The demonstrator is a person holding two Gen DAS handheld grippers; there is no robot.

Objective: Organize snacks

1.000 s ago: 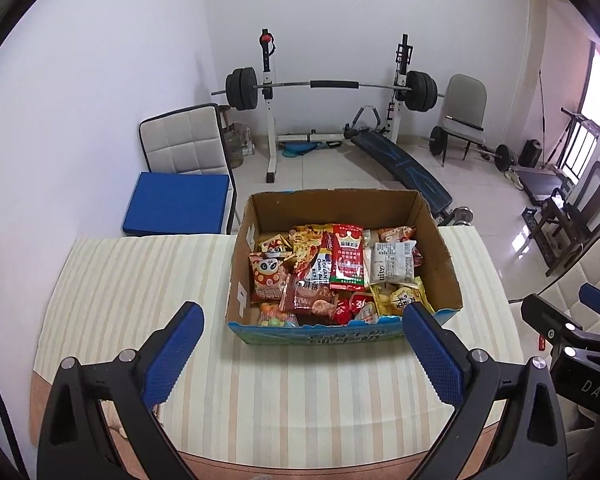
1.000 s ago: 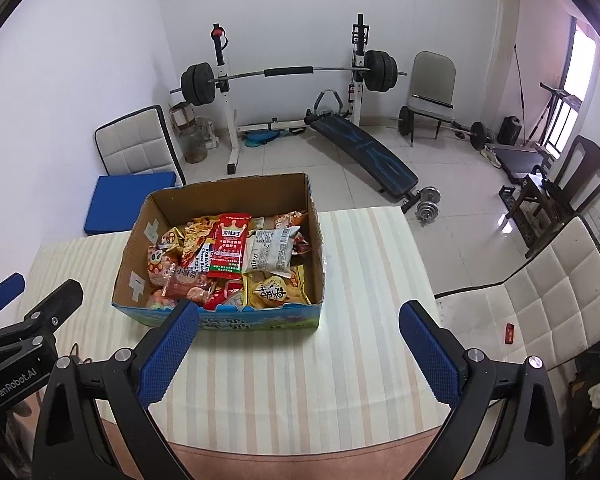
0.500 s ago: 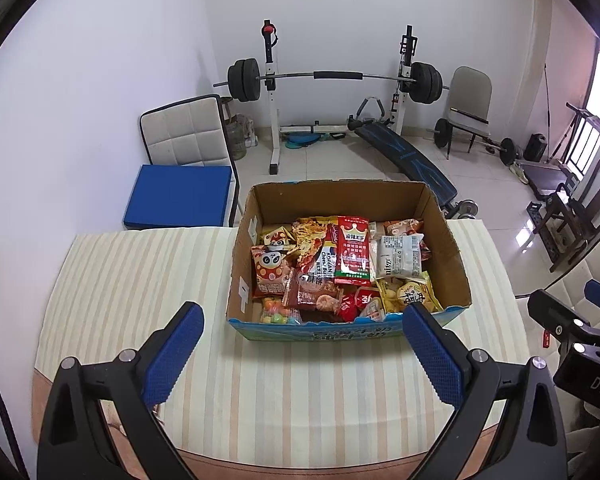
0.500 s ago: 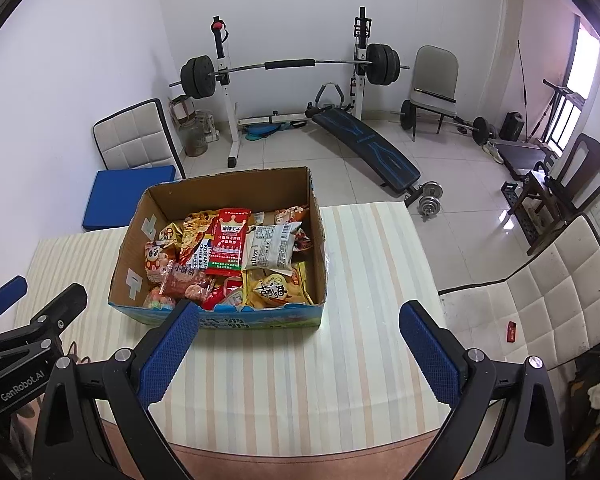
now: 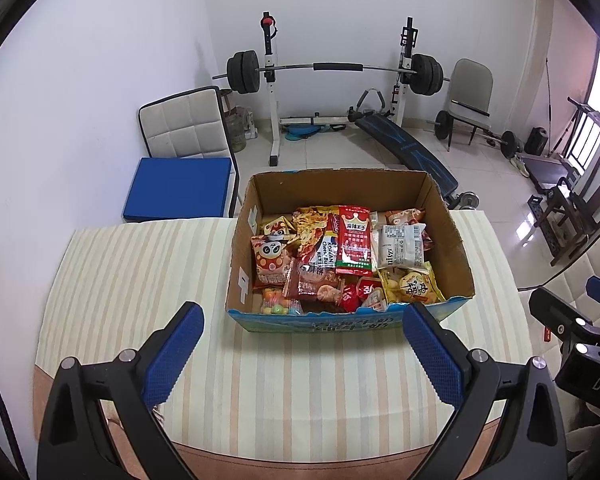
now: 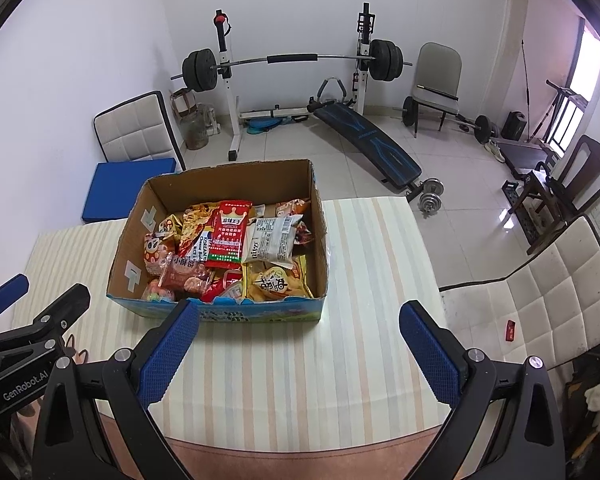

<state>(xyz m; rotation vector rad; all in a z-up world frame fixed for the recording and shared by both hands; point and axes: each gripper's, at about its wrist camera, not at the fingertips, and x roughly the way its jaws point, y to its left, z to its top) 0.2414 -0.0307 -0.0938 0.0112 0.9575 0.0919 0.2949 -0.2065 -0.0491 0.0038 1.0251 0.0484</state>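
Note:
A cardboard box (image 5: 456, 240) full of snack packets stands on the striped table (image 5: 140, 264); it also shows in the right wrist view (image 6: 320, 240). On top lie a red packet (image 5: 354, 246), a white packet (image 5: 400, 246), a panda packet (image 5: 270, 264) and a yellow packet (image 5: 410, 288). My left gripper (image 5: 302, 356) is open and empty, above the table's near side, short of the box. My right gripper (image 6: 298, 356) is open and empty, near the box's front right. The left gripper's body shows in the right wrist view (image 6: 32, 320).
A white chair with a blue cushion (image 5: 180, 194) stands behind the table at left. A barbell rack (image 5: 332, 68) and bench (image 5: 404, 146) fill the room behind. Another white chair (image 6: 540, 292) stands to the table's right. The table's near edge (image 5: 300, 446) is close below the grippers.
Both grippers have drawn back and risen slightly, so the box sits a little farther and higher in both views. Both stay open and empty.

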